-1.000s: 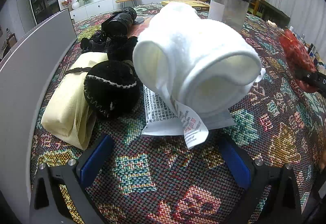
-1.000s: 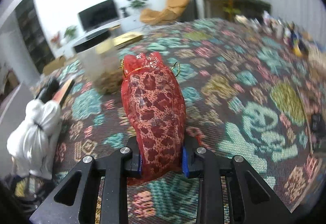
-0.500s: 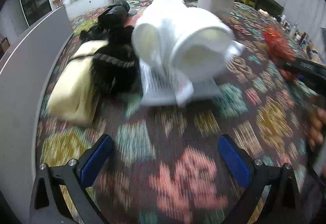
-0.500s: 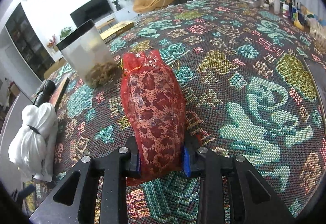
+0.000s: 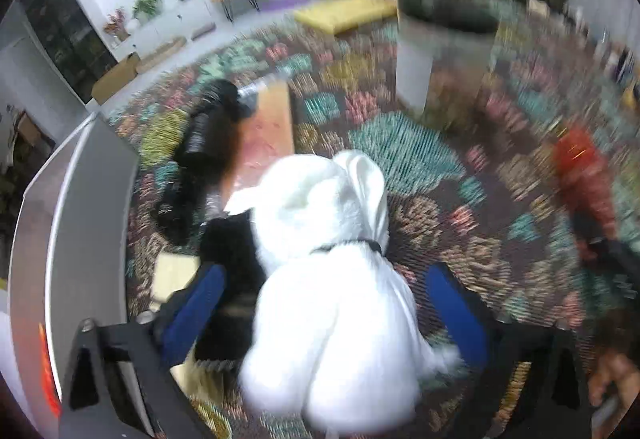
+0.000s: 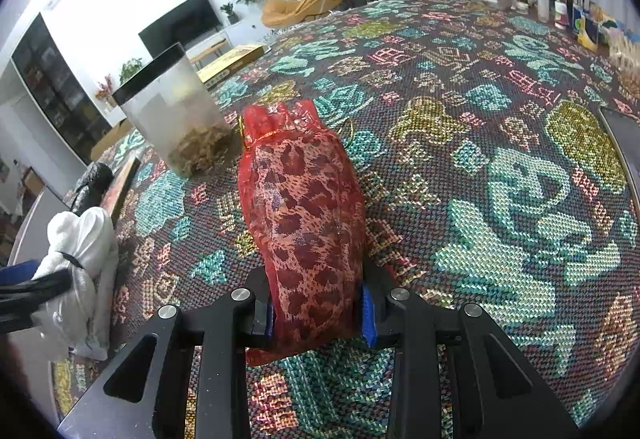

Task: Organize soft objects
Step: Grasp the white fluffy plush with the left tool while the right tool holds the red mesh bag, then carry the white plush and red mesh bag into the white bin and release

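Squeezing the red bag tight in our right gripper, we close our left gripper around the white towel, not pressing yet.

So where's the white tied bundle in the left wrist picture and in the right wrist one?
Left wrist: white bundle bottom centre, between the closing left gripper jaws.
Right wrist: white bundle at far left edge.
Shared landmark: clear container, also upper right in the left view.

Crowded on my left, open cloth on my right.
A grey upright panel, black bundles and a frosted black-lidded jar hem me in; the patterned woven tablecloth lies bare.
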